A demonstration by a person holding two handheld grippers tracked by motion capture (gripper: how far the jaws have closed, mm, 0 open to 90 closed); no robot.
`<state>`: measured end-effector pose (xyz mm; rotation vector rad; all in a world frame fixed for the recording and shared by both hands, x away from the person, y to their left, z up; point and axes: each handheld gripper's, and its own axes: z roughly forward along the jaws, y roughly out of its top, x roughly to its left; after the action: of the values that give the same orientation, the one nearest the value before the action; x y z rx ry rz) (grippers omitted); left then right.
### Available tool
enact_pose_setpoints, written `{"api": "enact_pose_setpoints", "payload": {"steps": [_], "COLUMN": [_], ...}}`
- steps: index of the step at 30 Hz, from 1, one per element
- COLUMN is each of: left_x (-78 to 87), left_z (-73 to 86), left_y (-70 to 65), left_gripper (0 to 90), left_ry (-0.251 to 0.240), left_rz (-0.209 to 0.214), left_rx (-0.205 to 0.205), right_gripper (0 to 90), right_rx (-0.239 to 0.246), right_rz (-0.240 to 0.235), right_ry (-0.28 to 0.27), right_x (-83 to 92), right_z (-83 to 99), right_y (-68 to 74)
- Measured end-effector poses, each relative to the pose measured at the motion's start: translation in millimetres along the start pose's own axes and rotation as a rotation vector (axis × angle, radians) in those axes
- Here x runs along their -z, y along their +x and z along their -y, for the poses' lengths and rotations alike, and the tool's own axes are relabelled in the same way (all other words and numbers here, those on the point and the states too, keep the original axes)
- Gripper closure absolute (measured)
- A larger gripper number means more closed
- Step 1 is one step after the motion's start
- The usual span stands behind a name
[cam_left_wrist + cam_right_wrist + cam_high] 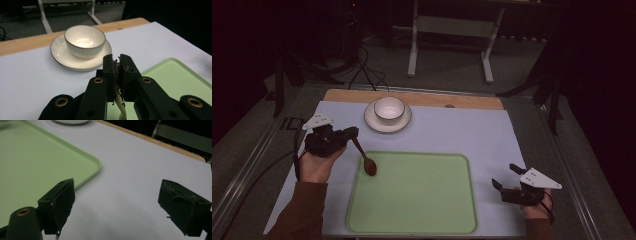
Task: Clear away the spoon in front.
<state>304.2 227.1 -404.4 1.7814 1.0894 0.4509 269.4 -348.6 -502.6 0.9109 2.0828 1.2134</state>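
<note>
One spoon (365, 159) | dark brown wood | oval bowl | slim handle, tilted

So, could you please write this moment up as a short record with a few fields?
held item: wooden spoon, bowl end over the tray's left edge
left gripper: shut on the spoon's handle
right gripper: open, holding nothing, over the white mat right of the tray
tray: light green, bare apart from the spoon
crockery: white bowl on a saucer, at the mat's far edge
</note>
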Motion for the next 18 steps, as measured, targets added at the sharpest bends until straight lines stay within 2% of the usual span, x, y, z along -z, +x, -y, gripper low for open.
{"api": "enact_pose_setpoints", "payload": {"steps": [9, 14, 16, 18], "left_x": [5.8, -5.9, -12.6, -12.6], "left_z": [8.4, 9.7, 9.9, 9.9], "left_y": [-5.9, -8.0, -10.3, -10.3], "left_gripper": [83.9, 83.6, 83.0, 82.4], "left_ry": [0.023, 0.085, 0.100, 0.100], "left_rz": [0.025, 0.085, 0.065, 0.065], "left_rx": [0.008, -0.021, -0.040, -0.040], "right_gripper": [13.9, 13.9, 13.8, 13.8], "right_rx": [0.001, 0.002, 0.001, 0.001], "right_rz": [-0.001, -0.001, -0.001, -0.001], "right_ry": [0.000, 0.002, 0.002, 0.002], "right_x": [-0.3, -0.6, -0.6, -0.7], "right_z": [0.0, 0.0, 0.0, 0.0], "right_y": [0.2, 0.3, 0.3, 0.3]}}
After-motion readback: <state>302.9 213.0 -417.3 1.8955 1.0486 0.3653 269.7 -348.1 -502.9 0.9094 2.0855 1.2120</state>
